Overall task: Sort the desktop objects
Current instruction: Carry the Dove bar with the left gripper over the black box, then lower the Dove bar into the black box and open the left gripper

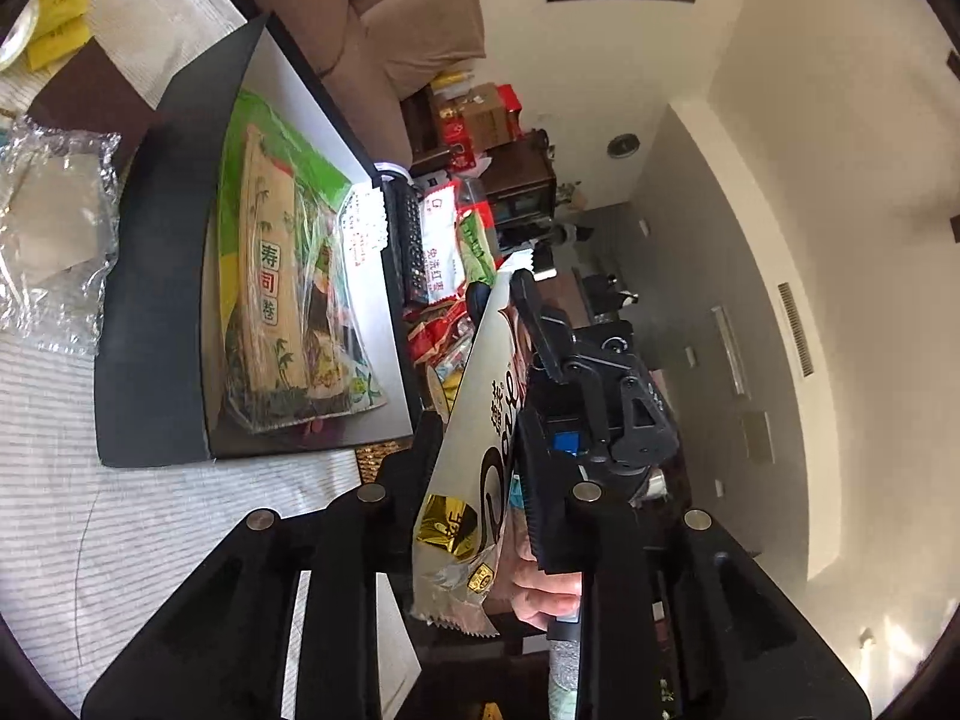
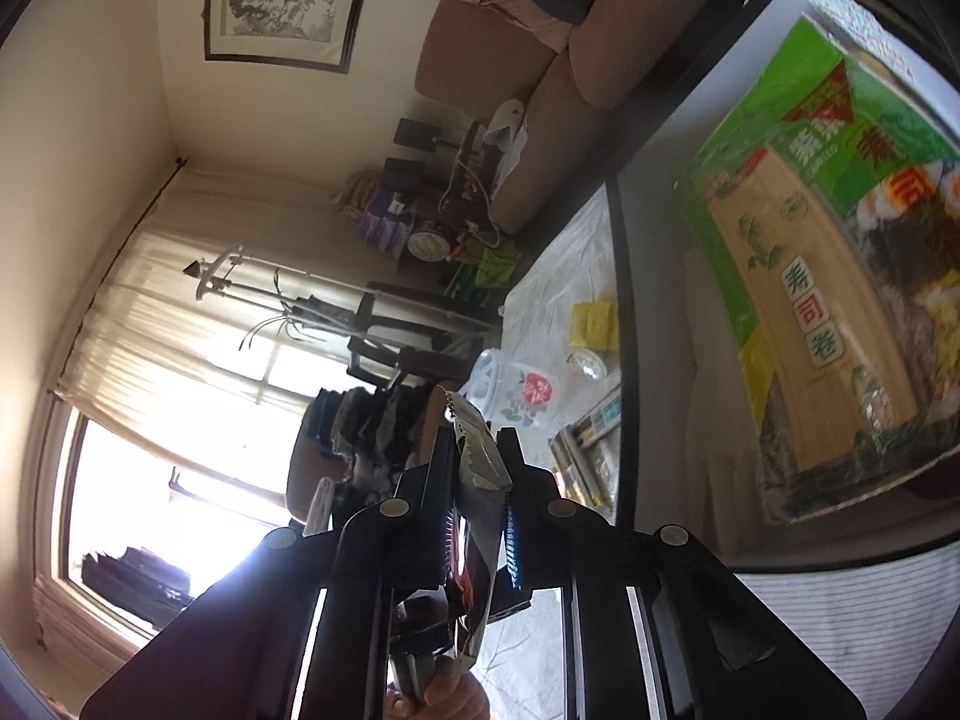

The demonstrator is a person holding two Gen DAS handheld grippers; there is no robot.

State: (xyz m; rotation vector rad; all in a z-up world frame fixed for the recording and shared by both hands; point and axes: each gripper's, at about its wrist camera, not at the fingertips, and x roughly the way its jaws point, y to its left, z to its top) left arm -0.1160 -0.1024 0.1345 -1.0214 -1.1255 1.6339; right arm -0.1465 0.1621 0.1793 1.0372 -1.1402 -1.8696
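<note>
Left wrist view: the left hand-held gripper (image 1: 480, 480) has its two fingers closed on a pale snack packet (image 1: 474, 450) printed with brown script and a gold patch. The packet stands on edge between the pads, its long side running forward along the fingers. The other, right hand-held gripper (image 1: 528, 300) comes in from ahead and to the right and pinches the far end of the same packet. Gripping both ends would keep a limp foil wrapper taut and off the desk, so this looks like a shared carry or a handover between hands. To the left of the gripper and ahead lies a shallow black tray (image 1: 150, 300) on the striped desk (image 1: 120, 510), with a green sushi-mat pack (image 1: 288, 300) lying flat inside it. That seems to be the sorting place, and the packet hangs just to its right, clear of it. A crumpled clear wrapper (image 1: 54, 228) lies beyond the tray's left edge.

Right wrist view: the right hand-held gripper (image 2: 477, 468) is nearly shut, with a crinkled, silvery end of the packet (image 2: 477, 462) pinched between its pads and sticking out past the tips. Part of a hand (image 2: 438, 696) shows below. The tray's rim (image 2: 624, 360) and the green pack (image 2: 840, 300) sit to the right of this gripper, close by. A flowered clear container (image 2: 528, 390) stands ahead on the desk.
</note>
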